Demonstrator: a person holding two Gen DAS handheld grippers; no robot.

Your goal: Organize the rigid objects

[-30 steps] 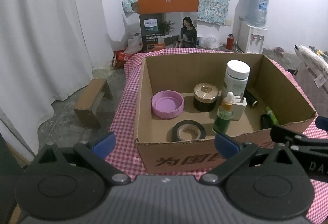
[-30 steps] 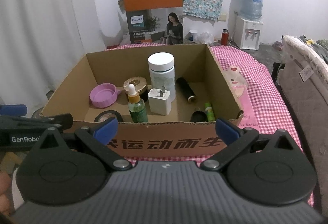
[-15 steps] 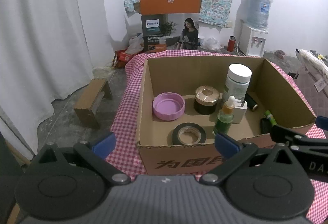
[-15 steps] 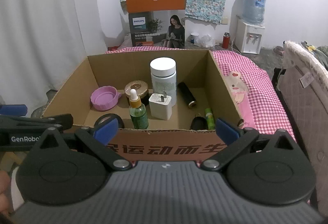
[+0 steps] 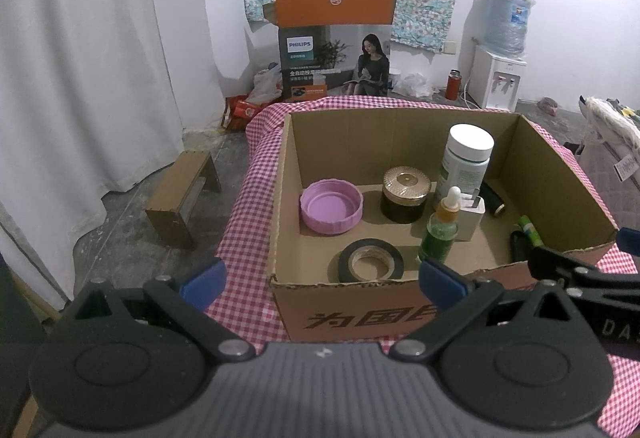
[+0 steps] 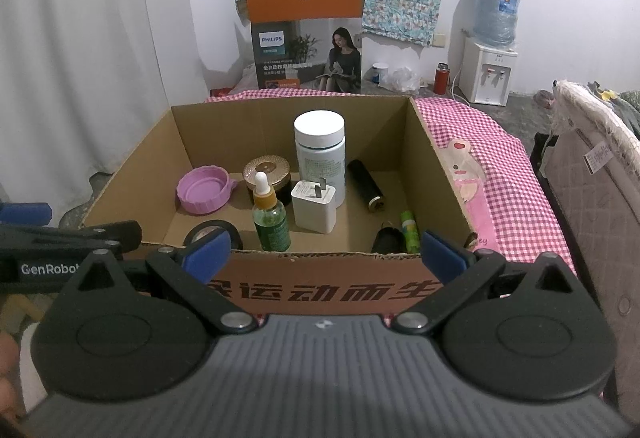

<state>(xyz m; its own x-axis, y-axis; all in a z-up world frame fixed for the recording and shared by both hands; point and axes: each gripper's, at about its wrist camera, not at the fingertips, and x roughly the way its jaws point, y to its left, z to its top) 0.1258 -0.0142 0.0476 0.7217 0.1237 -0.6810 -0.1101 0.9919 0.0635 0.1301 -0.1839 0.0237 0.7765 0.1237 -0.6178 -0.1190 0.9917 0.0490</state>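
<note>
Left wrist: stool beside cardboard box

Open tongs face the filled cardboard box.

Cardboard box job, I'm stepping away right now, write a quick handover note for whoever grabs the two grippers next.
Left gripper: open, empty, held short of the box's near wall.
Right gripper: open, empty, same spot further right.
In the box: pink lid, dark jar, white bottle, dropper bottle, charger, tape roll, black tube, green tube, and a small dark item.
Done: everything visible is inside the box; nothing rigid seen loose on the checked cloth.
Left: maybe tidy the arrangement; otherwise looks finished.
</note>
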